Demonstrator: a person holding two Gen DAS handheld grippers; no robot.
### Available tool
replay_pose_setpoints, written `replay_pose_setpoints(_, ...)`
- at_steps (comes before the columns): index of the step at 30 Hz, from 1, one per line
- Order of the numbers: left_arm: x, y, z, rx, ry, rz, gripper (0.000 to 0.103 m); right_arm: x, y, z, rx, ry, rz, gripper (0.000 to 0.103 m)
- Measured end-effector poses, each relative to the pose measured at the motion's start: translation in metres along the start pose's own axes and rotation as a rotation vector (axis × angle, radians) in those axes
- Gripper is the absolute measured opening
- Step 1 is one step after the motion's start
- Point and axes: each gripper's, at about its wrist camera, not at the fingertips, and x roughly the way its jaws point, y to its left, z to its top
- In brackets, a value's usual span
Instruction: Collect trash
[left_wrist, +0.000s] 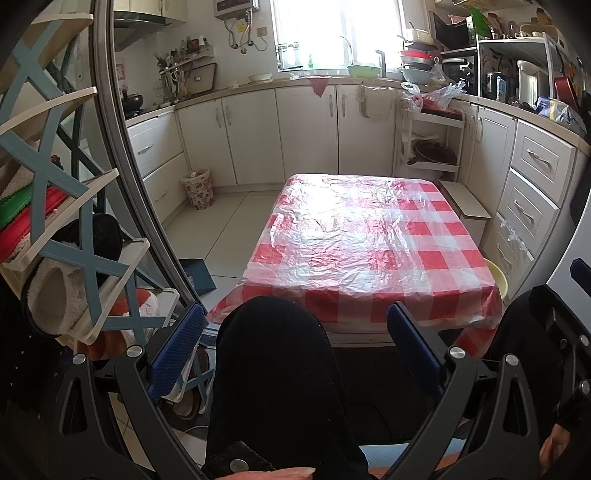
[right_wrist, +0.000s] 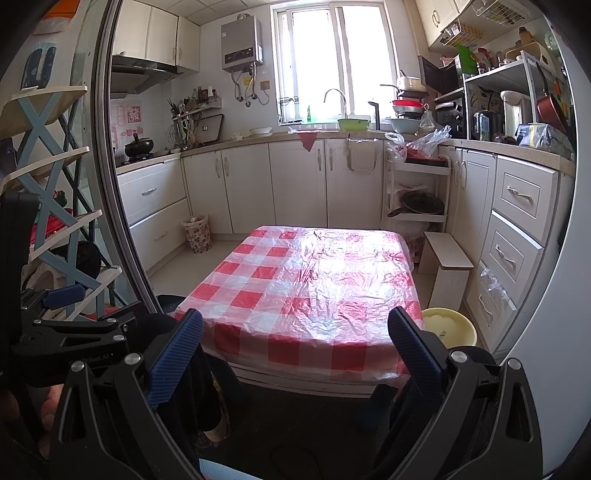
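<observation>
Red-and-white checked tablecloth (left_wrist: 369, 240) under a crinkled clear plastic sheet, covering a low table at the centre of a kitchen; its surface reads as bare in both views.

Left gripper (left_wrist: 297, 347): 2 blue ribbed fingers (left_wrist: 177, 347) spread wide, nothing between them but a black-clad knee (left_wrist: 273, 369) of the person holding it. Pointed toward 12 o'clock, short of the table's near edge.

Right gripper (right_wrist: 295, 350): 2 blue fingers (right_wrist: 173, 358) likewise wide apart, holding nothing, aimed at the table's near edge. In its view the left gripper shows at 9 o'clock.

Floral wastebasket (left_wrist: 198, 188): on the floor at 10 o'clock from the table, against the white lower cabinets (left_wrist: 251, 136), well apart from both grippers. No loose trash can be made out on the table or floor.

Yellow basin (right_wrist: 448, 326): on the floor just beside the table's near right corner, at 4 o'clock.

Small white stool (right_wrist: 448, 266): at 3 o'clock from the table, near the drawer unit (right_wrist: 517, 229).

White 3-tier trolley (right_wrist: 417, 195): at 1 o'clock, a dark pan on its middle shelf, plastic bags (right_wrist: 428, 142) on top.

Blue-and-cream rack (left_wrist: 62, 206): at 9 o'clock, outside the door frame, holding slippers and folded items.

Blue dustpan (left_wrist: 197, 275): on the floor at 8 o'clock from the table.

Window (right_wrist: 332, 59) and sink tap at 12 o'clock.
</observation>
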Motion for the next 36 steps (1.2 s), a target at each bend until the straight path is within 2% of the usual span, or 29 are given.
replay_pose_setpoints(36,-0.0042,-0.0059,-0.0016,0.015,-0.018,-0.01,0.095,-0.0038,0.0094,0.0034,0.002,-0.03,-0.022,0.096)
